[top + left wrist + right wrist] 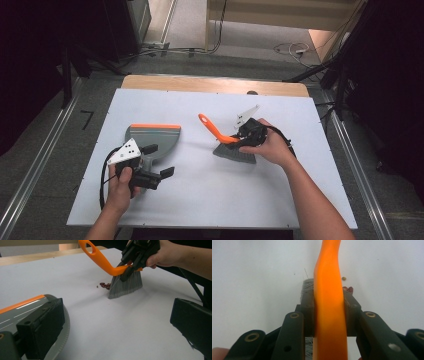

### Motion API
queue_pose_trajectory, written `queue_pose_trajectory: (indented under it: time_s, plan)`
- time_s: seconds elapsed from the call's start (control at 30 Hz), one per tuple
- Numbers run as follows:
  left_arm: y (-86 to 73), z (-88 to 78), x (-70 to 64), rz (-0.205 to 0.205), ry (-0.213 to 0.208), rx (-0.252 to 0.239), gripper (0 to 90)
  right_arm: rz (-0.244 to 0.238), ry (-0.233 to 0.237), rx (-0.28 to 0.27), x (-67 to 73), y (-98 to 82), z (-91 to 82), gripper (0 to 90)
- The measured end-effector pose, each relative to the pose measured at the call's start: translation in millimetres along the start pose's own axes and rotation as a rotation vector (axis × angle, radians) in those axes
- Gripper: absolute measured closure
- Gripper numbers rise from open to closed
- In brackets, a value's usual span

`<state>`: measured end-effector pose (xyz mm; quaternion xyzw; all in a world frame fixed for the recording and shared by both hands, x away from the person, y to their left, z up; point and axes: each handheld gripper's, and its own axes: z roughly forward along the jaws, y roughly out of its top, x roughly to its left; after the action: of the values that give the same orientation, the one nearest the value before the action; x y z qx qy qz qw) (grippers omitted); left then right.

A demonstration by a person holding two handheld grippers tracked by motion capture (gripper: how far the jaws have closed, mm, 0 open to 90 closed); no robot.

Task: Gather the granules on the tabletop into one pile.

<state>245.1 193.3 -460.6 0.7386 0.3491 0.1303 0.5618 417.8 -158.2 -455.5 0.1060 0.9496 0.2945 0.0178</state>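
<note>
We count one hand brush (227, 142), one dustpan (152, 141), one small cluster of dark red beans (106, 285) and two grippers on the white table (210, 195).

In the high view, the brush sits right of centre, its grey bristles (235, 154) against the table and its orange handle (212, 127) rising toward the upper left. The grey dustpan, with one orange strip (155, 126) along its far edge, lies left of centre, well apart from the brush.

The right gripper (248, 136) is clamped on the brush: in the right gripper view its two black jaws press both sides of the orange handle just above the bristles. In the left gripper view, the beans lie just beside the bristles, on their left, near the upper centre of the frame.

The left gripper (157, 172), lower left in the high view, has its jaws spread wide with nothing between them. In the left gripper view one jaw stands over the dustpan's near rim; we cannot tell whether it touches.
</note>
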Motion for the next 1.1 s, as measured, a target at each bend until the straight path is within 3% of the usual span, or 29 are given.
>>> queue_pose_trajectory:
  time_s: [0.53,1.1]
  plan:
    - [-0.1,-0.4,0.4,-0.001,0.0,-0.003,0.2,0.008,-0.003,-0.017,-14.9,3.8,2.2,67.2]
    - [-0.3,-0.8,0.8,-0.003,0.003,0.001,0.2,0.02,-0.03,-0.017,-18.6,6.1,-0.6,67.4]
